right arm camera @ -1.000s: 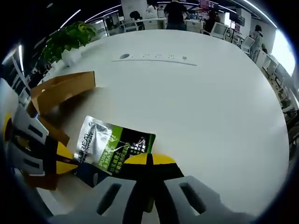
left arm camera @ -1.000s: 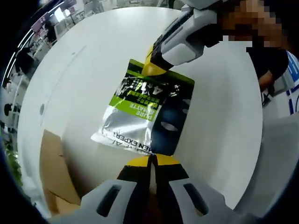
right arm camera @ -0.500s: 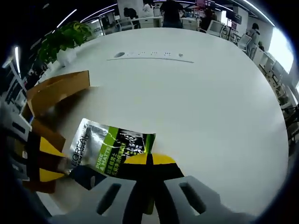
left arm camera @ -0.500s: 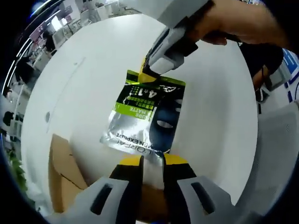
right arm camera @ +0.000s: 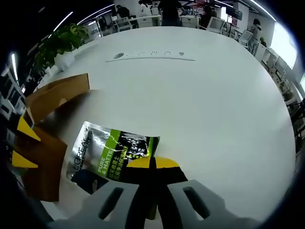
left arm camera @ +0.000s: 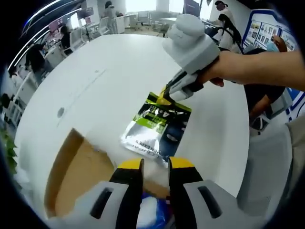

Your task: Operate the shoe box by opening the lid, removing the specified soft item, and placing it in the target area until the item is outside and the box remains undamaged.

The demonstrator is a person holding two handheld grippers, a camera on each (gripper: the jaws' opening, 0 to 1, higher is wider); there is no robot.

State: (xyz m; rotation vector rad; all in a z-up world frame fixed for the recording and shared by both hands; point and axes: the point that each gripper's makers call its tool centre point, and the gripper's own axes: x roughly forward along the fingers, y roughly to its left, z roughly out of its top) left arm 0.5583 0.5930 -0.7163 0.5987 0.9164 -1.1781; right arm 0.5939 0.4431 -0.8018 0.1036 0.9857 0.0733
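A silver, green and black face-mask packet (left arm camera: 156, 126) lies flat on the round white table (left arm camera: 109, 81). In the left gripper view my right gripper (left arm camera: 166, 98) comes in from the upper right, shut on the packet's far green edge. My left gripper (left arm camera: 156, 164) stands open just short of the packet's near edge, above the open cardboard shoe box (left arm camera: 78, 179). In the right gripper view the packet (right arm camera: 112, 153) lies left of my right gripper (right arm camera: 152, 163), whose jaws are closed on its corner. The left gripper (right arm camera: 22, 145) shows two parted yellow tips beside the box (right arm camera: 52, 95).
Something blue and white (left arm camera: 150, 214) lies inside the box under my left jaws. A person's hand (left arm camera: 238, 67) holds the right gripper. A potted plant (right arm camera: 62, 40) and a socket strip (right arm camera: 152, 55) sit at the table's far side. Desks and people are beyond.
My left gripper has opened, let go of the packet's near edge and drawn back over the box. The right gripper stays shut on the packet, which now rests on the table.
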